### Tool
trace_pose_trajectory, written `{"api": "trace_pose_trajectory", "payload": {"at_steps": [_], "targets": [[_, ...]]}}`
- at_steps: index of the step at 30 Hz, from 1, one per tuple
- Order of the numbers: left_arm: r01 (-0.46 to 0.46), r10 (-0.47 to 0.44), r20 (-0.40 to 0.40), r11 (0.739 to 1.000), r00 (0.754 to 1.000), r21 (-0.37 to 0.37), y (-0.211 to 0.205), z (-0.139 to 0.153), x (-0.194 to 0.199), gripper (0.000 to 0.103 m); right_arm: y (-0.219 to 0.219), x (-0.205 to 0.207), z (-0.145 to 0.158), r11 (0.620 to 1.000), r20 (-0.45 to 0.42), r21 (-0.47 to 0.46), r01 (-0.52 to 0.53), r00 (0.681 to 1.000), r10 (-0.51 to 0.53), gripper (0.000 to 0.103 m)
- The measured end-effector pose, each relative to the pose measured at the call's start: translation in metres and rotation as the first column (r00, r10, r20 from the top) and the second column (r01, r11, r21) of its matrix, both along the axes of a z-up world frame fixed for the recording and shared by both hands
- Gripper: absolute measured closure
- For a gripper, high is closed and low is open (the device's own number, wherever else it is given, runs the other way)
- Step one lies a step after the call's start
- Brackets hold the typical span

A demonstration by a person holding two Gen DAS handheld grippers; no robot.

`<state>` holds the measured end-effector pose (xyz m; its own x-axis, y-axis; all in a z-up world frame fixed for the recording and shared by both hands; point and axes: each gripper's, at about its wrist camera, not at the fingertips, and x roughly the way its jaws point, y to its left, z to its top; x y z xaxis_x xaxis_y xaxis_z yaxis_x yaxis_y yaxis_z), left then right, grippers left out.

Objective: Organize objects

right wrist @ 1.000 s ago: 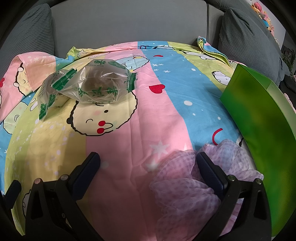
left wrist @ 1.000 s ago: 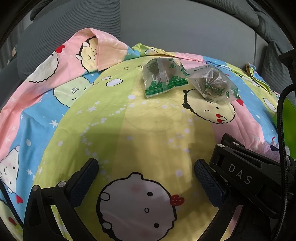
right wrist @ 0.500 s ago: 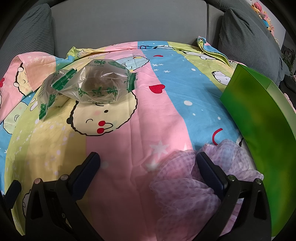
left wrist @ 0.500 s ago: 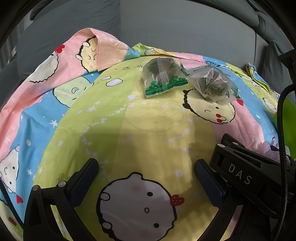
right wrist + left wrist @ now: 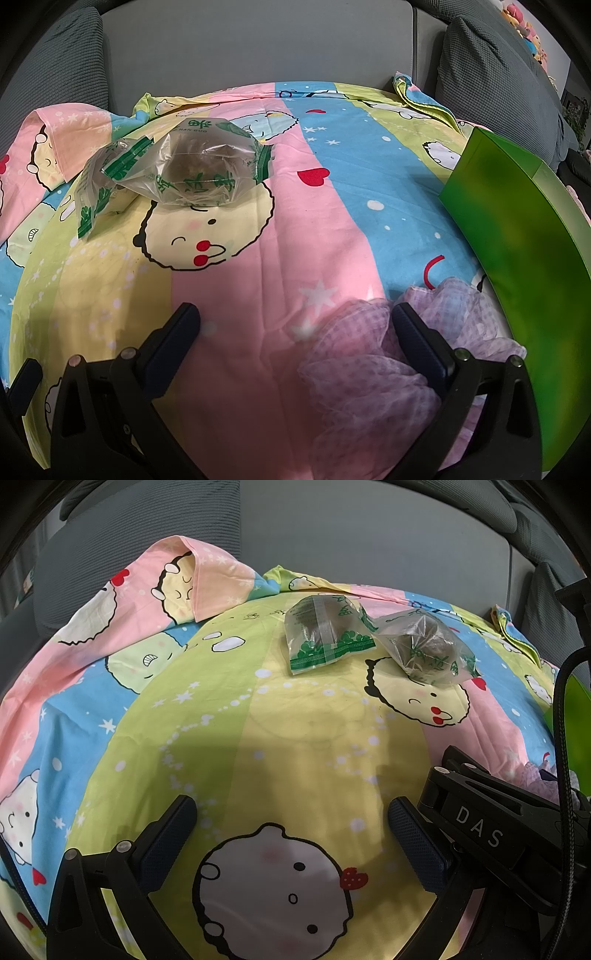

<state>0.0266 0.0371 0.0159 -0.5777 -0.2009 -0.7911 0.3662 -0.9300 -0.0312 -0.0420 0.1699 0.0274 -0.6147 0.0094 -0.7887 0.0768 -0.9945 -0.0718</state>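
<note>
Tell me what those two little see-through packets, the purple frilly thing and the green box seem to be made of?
The two packets look like thin glossy plastic film: clear, crinkled, catching glare, with green print. The purple frilly thing seems a sheer mesh fabric, semi-transparent with a checked weave. The green box is probably coated card, smooth with sharp folded edges, though blurred.

Two packets (image 5: 207,173) (image 5: 107,177) side by side, box (image 5: 517,251) right.
</note>
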Motion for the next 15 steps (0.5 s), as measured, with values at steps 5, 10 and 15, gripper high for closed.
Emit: {"api": "trace_pose_trajectory", "payload": {"at_steps": [5,10,15], "targets": [[0.000,0.000,0.000,1.000,1.000,0.000,0.0012,0.0004,0.0004,0.000,-0.0001,-0.0001,0.0003,1.000,0.000,0.000,0.000,1.000,0.000,0.000],[0.000,0.000,0.000,1.000,1.000,0.000,0.0014,0.0005,0.0002,0.000,-0.0001,-0.0002,0.0005,1.000,0.000,0.000,0.000,1.000,0.000,0.000],[0.000,0.000,0.000,1.000,1.000,0.000,0.0007,0.0000,-0.0009,0.000,-0.0002,-0.0002,0.0005,1.000,0.000,0.000,0.000,1.000,0.000,0.000]]}}
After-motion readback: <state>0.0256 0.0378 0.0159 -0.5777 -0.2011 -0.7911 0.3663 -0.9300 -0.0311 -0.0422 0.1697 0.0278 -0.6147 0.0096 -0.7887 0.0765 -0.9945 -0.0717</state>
